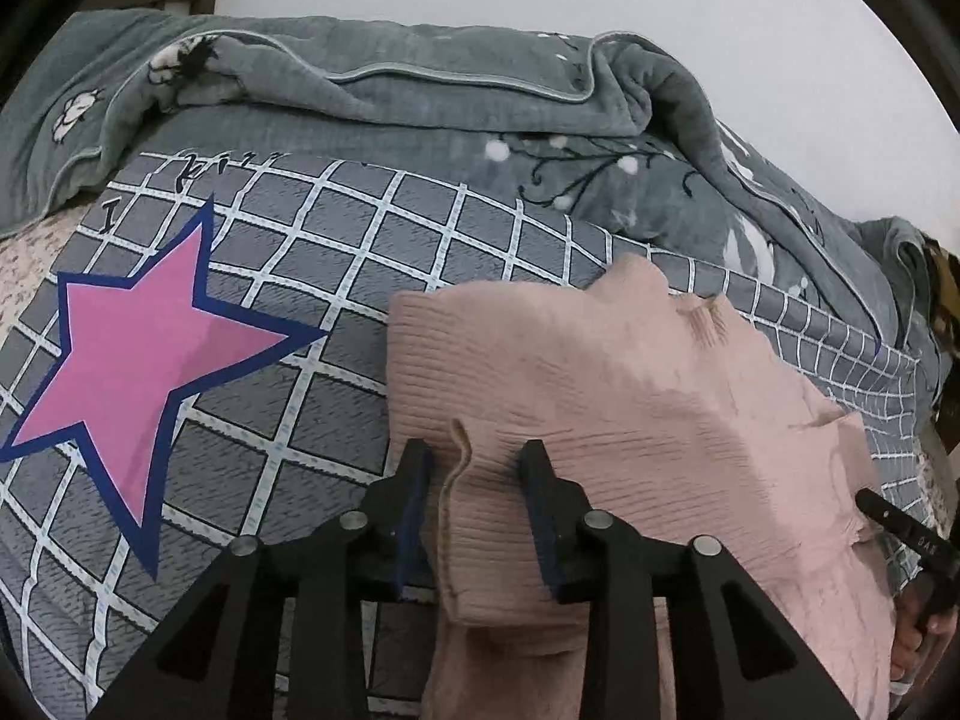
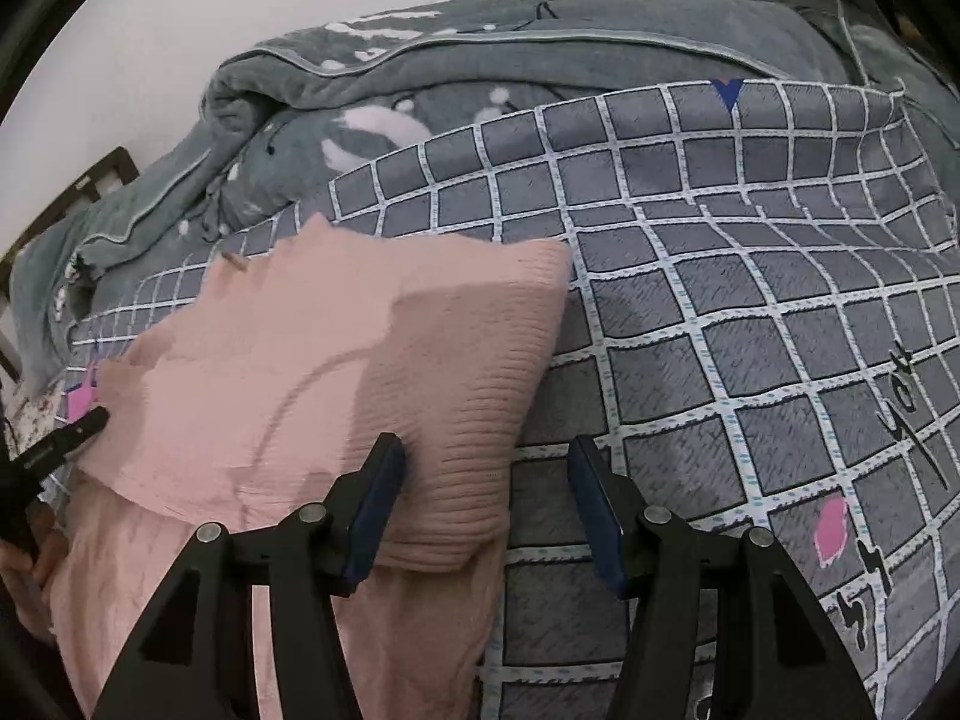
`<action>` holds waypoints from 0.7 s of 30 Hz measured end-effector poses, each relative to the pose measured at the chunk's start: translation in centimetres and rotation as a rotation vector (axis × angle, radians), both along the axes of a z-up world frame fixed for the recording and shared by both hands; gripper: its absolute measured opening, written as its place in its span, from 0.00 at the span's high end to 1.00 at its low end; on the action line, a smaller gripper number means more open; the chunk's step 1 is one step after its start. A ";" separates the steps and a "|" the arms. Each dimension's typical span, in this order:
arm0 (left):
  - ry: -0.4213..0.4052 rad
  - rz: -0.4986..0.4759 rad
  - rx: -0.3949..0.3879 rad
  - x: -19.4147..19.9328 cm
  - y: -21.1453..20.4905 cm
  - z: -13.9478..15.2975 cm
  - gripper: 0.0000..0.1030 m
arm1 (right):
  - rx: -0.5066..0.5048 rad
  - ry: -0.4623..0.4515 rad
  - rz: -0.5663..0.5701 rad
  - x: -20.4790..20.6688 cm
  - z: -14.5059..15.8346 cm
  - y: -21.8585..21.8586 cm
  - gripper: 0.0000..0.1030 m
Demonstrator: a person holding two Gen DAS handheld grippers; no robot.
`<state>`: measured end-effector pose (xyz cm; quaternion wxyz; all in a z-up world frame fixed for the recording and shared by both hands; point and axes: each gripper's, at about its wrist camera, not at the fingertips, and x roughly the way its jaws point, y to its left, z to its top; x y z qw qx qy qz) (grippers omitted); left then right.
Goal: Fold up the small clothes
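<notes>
Mid-fold on the bed (image 1: 252,252): my left gripper (image 1: 474,468) sits at the near left edge of the pink knit (image 1: 600,372), its fingers (image 1: 414,480) part open with a ridge of the ribbed hem standing between them; I cannot tell whether the pads actually pinch it. My right gripper (image 2: 486,468) stands wide open, holding nothing, its left finger over the knit's right edge, its right finger over the checked sheet. I judge the job roughly half done: one layer already lies doubled over another, the lower layer trailing toward me, with at least one fold and some smoothing left. The left view alone shows the pink star (image 1: 150,360) and the raised hem ridge. The right view alone shows writing on the sheet and the knit's square far corner.
</notes>
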<state>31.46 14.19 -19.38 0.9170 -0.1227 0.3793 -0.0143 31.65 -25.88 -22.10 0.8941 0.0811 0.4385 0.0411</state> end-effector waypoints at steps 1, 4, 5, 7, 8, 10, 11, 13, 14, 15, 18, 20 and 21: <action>0.001 -0.001 0.009 0.0 -0.1 0.0 0.60 | -0.011 -0.001 0.000 0.0 0.0 0.1 0.46; 0.011 0.010 0.021 -0.2 0.0 0.2 0.40 | 0.009 -0.007 0.002 -0.1 0.1 -0.1 0.45; 0.008 0.009 0.013 -0.3 0.1 0.3 0.40 | 0.026 -0.008 0.001 -0.1 0.1 -0.4 0.44; -0.001 0.014 0.012 -0.8 0.2 0.5 0.40 | 0.055 -0.008 -0.005 -0.4 0.2 -0.7 0.44; -0.006 0.016 0.017 -1.1 0.2 0.6 0.40 | 0.063 -0.008 -0.004 -0.6 0.3 -0.8 0.44; -0.015 0.015 0.029 -1.9 0.0 0.8 0.40 | 0.058 -0.008 0.006 -1.1 0.4 -0.6 0.44; -0.023 0.013 0.035 -2.4 -0.1 0.9 0.40 | 0.045 -0.015 0.009 -1.5 0.5 -0.4 0.44; -0.045 0.008 0.043 -3.3 -0.3 1.1 0.40 | 0.025 -0.036 0.013 -2.5 0.9 -0.1 0.44; -0.057 0.007 0.047 -3.9 -0.4 1.3 0.40 | 0.022 -0.049 0.013 -3.1 1.0 -0.1 0.44; -0.071 0.005 0.048 -4.5 -0.4 1.4 0.40 | 0.023 -0.063 0.012 -3.6 1.2 -0.2 0.44; -0.115 -0.001 0.055 -6.2 -0.6 1.9 0.40 | 0.043 -0.094 0.009 -5.4 1.7 -0.7 0.44; -0.151 -0.025 0.065 -7.5 -0.8 2.4 0.41 | 0.045 -0.112 0.000 -6.6 2.1 -1.0 0.44; -0.165 -0.029 0.075 -8.1 -1.0 2.6 0.41 | 0.043 -0.119 -0.004 -7.0 2.2 -1.0 0.45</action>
